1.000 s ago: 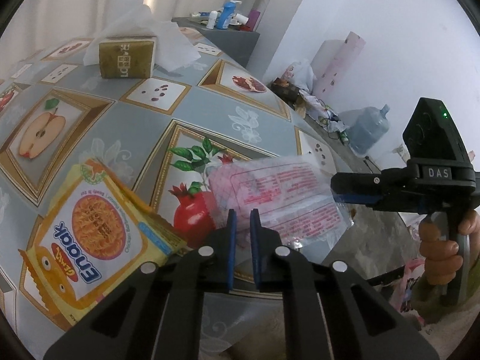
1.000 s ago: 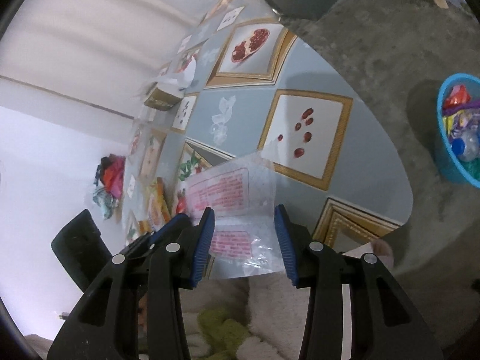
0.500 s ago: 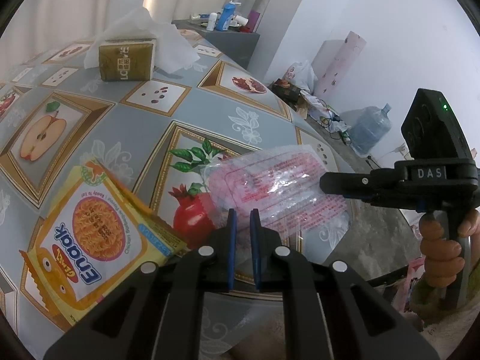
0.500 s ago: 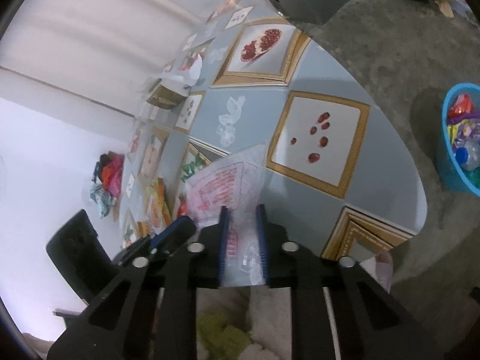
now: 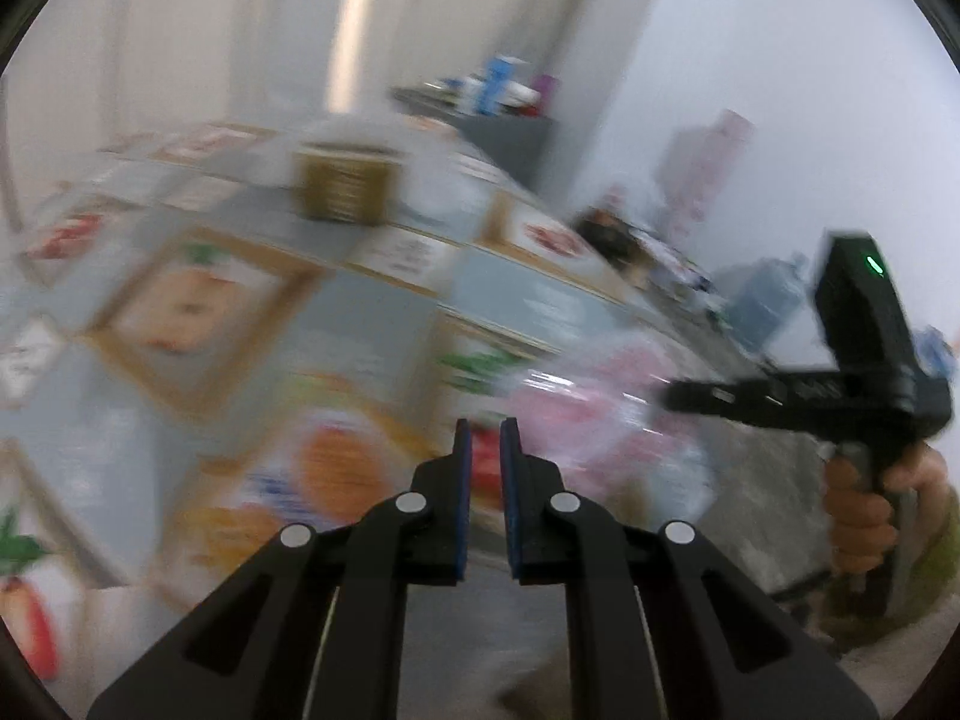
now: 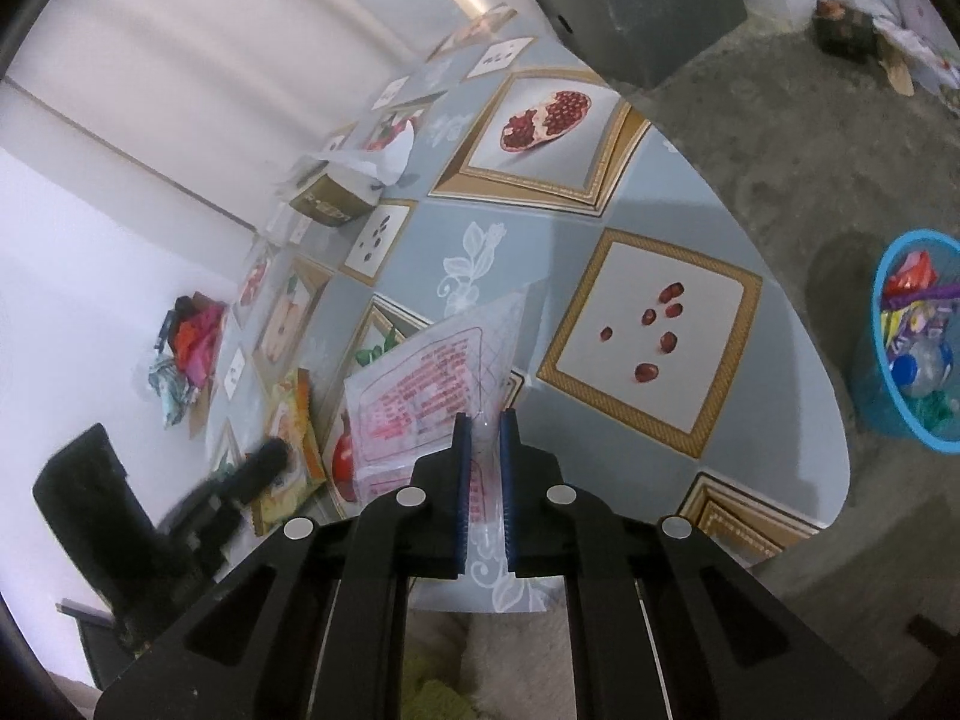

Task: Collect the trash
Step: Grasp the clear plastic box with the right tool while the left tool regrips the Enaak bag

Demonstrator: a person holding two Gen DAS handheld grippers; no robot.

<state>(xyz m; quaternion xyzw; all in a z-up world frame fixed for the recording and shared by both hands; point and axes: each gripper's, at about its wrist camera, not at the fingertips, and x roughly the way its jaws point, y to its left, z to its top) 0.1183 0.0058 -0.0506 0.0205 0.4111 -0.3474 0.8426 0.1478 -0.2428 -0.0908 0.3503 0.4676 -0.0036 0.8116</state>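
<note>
A clear plastic wrapper (image 6: 432, 372) with pink print lies near the table's front edge, its corner lifted. My right gripper (image 6: 485, 417) has its jaws closing and its pads press on the wrapper's near edge. In the blurred left wrist view the wrapper (image 5: 600, 420) shows as a pink smear with the right gripper (image 5: 666, 399) on it. My left gripper (image 5: 485, 423) is shut with nothing between its fingers, to the left of the wrapper. A yellow noodle packet (image 6: 288, 414) lies on the table left of the wrapper.
A blue bin (image 6: 873, 390) with several pieces of trash stands on the floor to the right of the table (image 6: 540, 228). A tissue box (image 6: 330, 198) sits farther back on the table. A grey cabinet (image 6: 636, 18) stands beyond the table's far end.
My right gripper has shut on the wrapper's edge and lifted its corner. My left gripper has pulled back and upward, blurring its view.
</note>
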